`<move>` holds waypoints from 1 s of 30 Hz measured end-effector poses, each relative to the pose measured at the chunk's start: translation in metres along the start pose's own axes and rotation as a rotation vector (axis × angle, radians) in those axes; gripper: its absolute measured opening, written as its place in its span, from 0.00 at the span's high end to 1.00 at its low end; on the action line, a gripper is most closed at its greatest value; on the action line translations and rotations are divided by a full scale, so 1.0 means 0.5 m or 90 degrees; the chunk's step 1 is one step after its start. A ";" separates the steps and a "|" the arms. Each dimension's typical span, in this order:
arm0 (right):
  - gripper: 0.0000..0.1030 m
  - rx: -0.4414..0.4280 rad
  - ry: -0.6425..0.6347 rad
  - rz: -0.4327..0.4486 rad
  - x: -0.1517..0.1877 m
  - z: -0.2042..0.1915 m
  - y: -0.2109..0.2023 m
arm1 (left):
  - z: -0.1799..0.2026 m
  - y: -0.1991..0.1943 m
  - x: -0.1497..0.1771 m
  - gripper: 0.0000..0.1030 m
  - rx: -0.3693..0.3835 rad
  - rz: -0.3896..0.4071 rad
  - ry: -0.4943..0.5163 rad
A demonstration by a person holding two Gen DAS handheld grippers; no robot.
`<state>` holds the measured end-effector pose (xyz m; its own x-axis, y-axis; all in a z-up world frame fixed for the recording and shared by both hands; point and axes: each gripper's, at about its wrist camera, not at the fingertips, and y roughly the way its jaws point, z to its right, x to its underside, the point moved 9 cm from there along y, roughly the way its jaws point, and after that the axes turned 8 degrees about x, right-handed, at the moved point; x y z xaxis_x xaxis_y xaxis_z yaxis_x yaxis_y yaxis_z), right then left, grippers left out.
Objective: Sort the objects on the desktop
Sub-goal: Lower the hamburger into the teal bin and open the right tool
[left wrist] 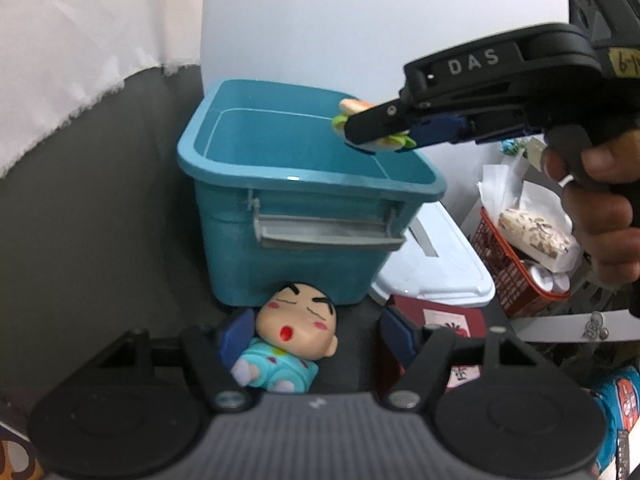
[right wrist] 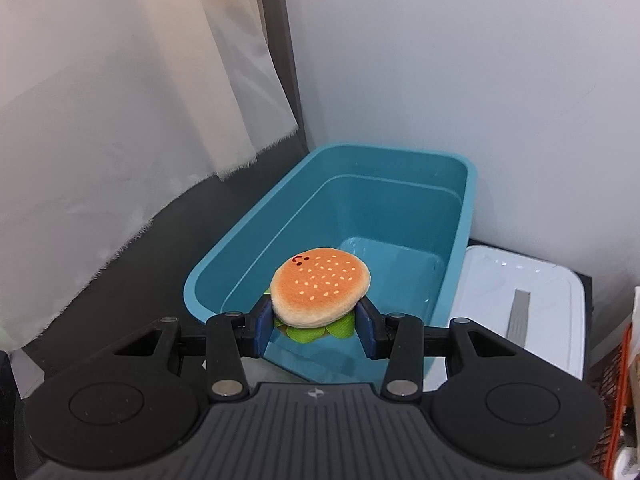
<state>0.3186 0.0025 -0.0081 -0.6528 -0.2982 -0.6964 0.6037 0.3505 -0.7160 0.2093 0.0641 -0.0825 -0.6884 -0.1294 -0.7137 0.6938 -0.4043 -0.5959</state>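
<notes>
1. Fingers of the right gripper (right wrist: 315, 330) pinched a plush burger (right wrist: 320, 292) by its sides, both blue pads pressed into the bun and the lettuce fringe.
2. Burger hung over the near rim of a teal bin (right wrist: 468, 200) — beyond the fingertips the bin's floor lay bare, its walls well apart from the toy on the far and right sides.
3. Left gripper (left wrist: 316, 334) had its fingers spread; a cartoon doll (left wrist: 294, 338) in blue pyjamas lay on its back between them, near the left pad and apart from the right one.
4. Just past those fingertips stood the bin's front wall with its grey handle (left wrist: 328, 232).
5. Right of the bin, a white lid (left wrist: 436, 264) and a red basket (left wrist: 516, 280) crowded the dark tabletop (left wrist: 120, 240).
6. Behind everything — a pale wall (right wrist: 480, 80) and a white curtain (right wrist: 120, 100), hanging left of the right gripper's fingers.
</notes>
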 end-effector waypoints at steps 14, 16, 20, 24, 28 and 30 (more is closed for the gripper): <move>0.54 0.002 0.046 -0.105 0.004 -0.002 0.102 | -0.008 0.014 0.000 0.29 0.003 -0.011 -0.010; 0.54 0.012 0.043 -0.112 0.000 -0.004 0.108 | -0.010 0.012 0.001 0.29 0.000 -0.011 -0.010; 0.54 0.033 0.032 -0.124 0.001 -0.006 0.118 | -0.016 0.015 0.003 0.29 -0.008 -0.015 -0.015; 0.54 0.043 0.030 -0.142 -0.002 -0.007 0.124 | -0.022 0.021 0.004 0.29 -0.012 -0.017 -0.020; 0.53 0.050 0.020 -0.164 0.008 -0.005 0.128 | -0.029 0.026 0.006 0.29 -0.012 -0.019 -0.028; 0.52 0.048 0.019 -0.174 0.010 -0.006 0.131 | -0.031 0.028 0.008 0.29 -0.013 -0.020 -0.031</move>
<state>0.3535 0.0265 -0.0583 -0.8090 -0.3454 -0.4756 0.4348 0.1928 -0.8797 0.2195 0.0722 -0.0995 -0.7190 -0.1607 -0.6762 0.6755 -0.3905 -0.6254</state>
